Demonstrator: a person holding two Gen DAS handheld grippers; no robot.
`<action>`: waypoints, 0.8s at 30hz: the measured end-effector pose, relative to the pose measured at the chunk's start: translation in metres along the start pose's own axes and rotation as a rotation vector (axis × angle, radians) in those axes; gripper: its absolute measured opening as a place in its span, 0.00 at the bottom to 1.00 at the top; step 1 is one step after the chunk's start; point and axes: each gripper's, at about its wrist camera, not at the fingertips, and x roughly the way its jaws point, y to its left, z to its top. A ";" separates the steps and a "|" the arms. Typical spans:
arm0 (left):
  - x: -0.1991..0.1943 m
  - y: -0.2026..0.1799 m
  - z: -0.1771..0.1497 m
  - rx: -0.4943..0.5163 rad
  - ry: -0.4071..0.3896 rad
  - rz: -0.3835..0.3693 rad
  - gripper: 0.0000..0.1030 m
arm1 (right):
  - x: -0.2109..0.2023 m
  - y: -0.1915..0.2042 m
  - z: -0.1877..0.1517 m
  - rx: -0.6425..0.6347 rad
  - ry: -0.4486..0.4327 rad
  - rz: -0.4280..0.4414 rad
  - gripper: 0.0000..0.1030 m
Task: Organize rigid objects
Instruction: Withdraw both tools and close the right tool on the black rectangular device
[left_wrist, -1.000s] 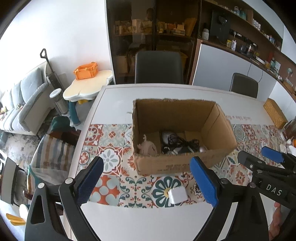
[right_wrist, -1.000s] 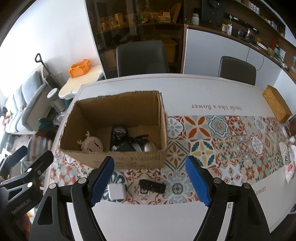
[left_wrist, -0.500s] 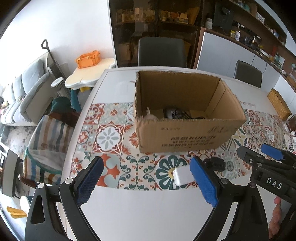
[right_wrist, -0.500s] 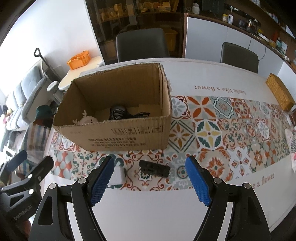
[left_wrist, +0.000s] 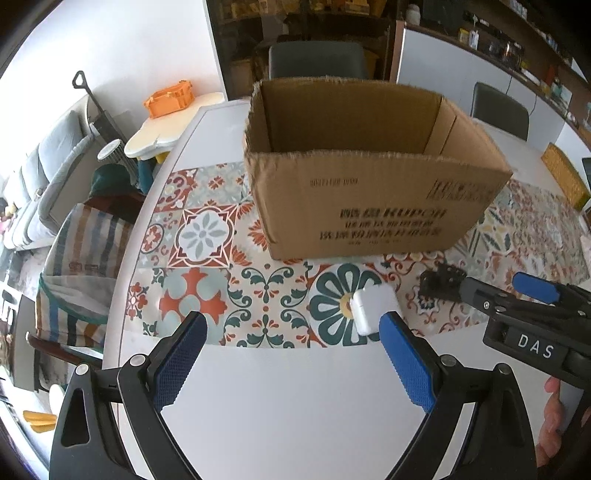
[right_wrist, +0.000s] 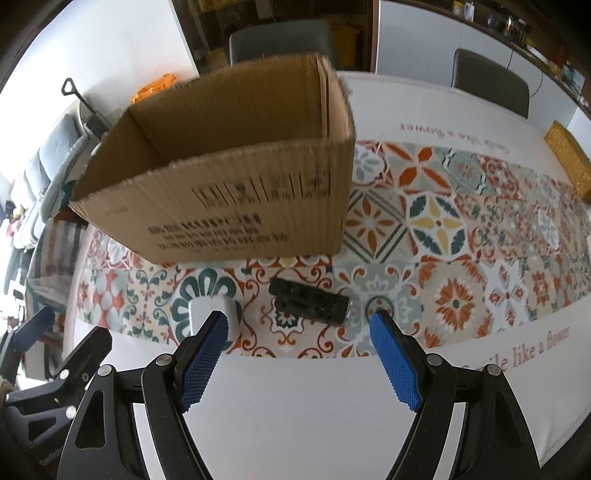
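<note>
An open cardboard box (left_wrist: 369, 199) stands on the patterned table runner; it also shows in the right wrist view (right_wrist: 236, 192), and its contents are hidden by its front wall. A white square charger (left_wrist: 375, 304) lies in front of the box, just ahead of my left gripper's right finger; it also shows in the right wrist view (right_wrist: 212, 310). A black flat rectangular device (right_wrist: 308, 301) lies to its right; it also shows in the left wrist view (left_wrist: 441, 282). My left gripper (left_wrist: 291, 339) is open and empty. My right gripper (right_wrist: 295, 332) is open and empty, just short of the black device.
The white table (left_wrist: 295, 406) has a tiled-pattern runner (right_wrist: 461, 229). Dark chairs (left_wrist: 317, 59) stand behind the table. A woven basket (right_wrist: 570, 158) sits at the far right edge. A sofa and a small side table with an orange crate (left_wrist: 170, 98) are at the left.
Both grippers have dropped lower and closer to the table. The box now looms larger and hides its contents. The charger and the black device are nearer the fingers.
</note>
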 end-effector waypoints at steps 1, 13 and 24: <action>0.003 0.000 -0.001 0.002 0.006 -0.001 0.93 | 0.004 -0.001 -0.001 0.000 0.005 0.001 0.77; 0.030 -0.013 -0.010 0.052 0.045 0.005 0.93 | 0.048 -0.007 -0.005 0.032 0.071 0.009 0.77; 0.045 -0.014 -0.013 0.056 0.074 0.004 0.93 | 0.079 -0.005 0.003 0.062 0.091 -0.012 0.77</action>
